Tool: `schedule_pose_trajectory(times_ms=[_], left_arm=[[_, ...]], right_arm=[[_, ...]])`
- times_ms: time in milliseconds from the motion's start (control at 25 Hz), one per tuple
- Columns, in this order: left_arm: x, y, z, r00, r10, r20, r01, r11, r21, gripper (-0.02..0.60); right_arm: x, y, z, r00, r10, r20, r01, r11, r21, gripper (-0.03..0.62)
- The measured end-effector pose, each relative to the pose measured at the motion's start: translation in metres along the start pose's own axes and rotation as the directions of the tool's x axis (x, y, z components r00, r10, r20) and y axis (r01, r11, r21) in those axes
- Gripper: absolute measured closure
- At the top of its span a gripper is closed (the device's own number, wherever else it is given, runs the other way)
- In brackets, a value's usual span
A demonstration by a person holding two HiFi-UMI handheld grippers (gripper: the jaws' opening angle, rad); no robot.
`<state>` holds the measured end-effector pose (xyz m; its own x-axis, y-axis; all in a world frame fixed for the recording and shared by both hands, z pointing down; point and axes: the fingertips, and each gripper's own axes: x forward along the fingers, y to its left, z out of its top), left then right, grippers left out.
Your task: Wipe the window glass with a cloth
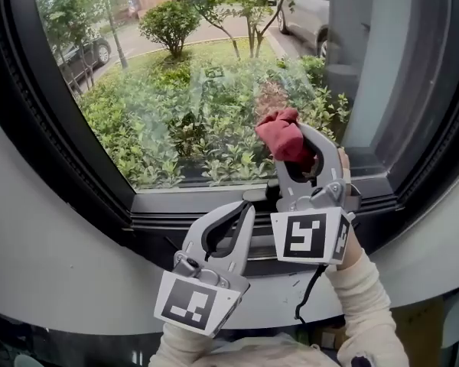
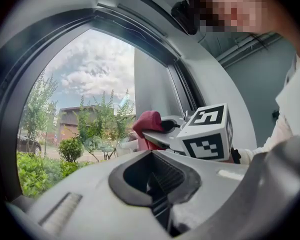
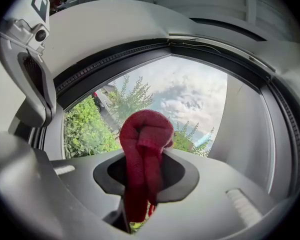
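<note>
With the right hand-held gripper (image 1: 304, 150) clamped on a bunched dark-red cloth (image 1: 284, 136) low against the clear window glass (image 1: 191, 90) and the left hand-held gripper (image 1: 243, 212) closed on nothing, most wiping seemingly remains.

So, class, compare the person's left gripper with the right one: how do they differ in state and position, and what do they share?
The right gripper is shut on a red cloth; the left gripper is shut on nothing. The right gripper is held high, in front of the window glass; the left gripper sits lower, by the bottom frame. Both are grey, two-jawed, and each carries a marker cube.
</note>
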<state>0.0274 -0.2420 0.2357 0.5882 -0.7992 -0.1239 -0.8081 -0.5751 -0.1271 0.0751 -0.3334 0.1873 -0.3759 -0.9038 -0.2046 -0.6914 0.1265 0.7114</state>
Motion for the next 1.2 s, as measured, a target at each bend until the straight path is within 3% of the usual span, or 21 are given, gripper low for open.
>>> schedule_pose_trajectory(times_ms=[400,720,960,1200], left_arm=[[0.027,-0.006,0.014,0.999,0.008,0.034,-0.009,1.0,0.025,0.581],[0.046,-0.007,0.038,0.997,0.005,0.073,-0.006,1.0,0.025,0.581],[0.05,-0.005,0.047,0.995,0.009,0.096,-0.01,1.0,0.017,0.581],[0.053,-0.007,0.053,0.994,0.016,0.109,-0.02,0.999,0.039,0.581]], right_arm=[[0.008,-0.105,0.058,0.982,-0.134,0.134,0.141,0.989,-0.041,0.462],[0.019,-0.181,0.112,0.965,-0.193,0.181,0.215,0.97,-0.114,0.462],[0.02,-0.191,0.124,0.958,-0.22,0.182,0.25,0.955,-0.16,0.47],[0.008,-0.179,0.093,0.957,-0.221,0.19,0.245,0.963,-0.111,0.473]])
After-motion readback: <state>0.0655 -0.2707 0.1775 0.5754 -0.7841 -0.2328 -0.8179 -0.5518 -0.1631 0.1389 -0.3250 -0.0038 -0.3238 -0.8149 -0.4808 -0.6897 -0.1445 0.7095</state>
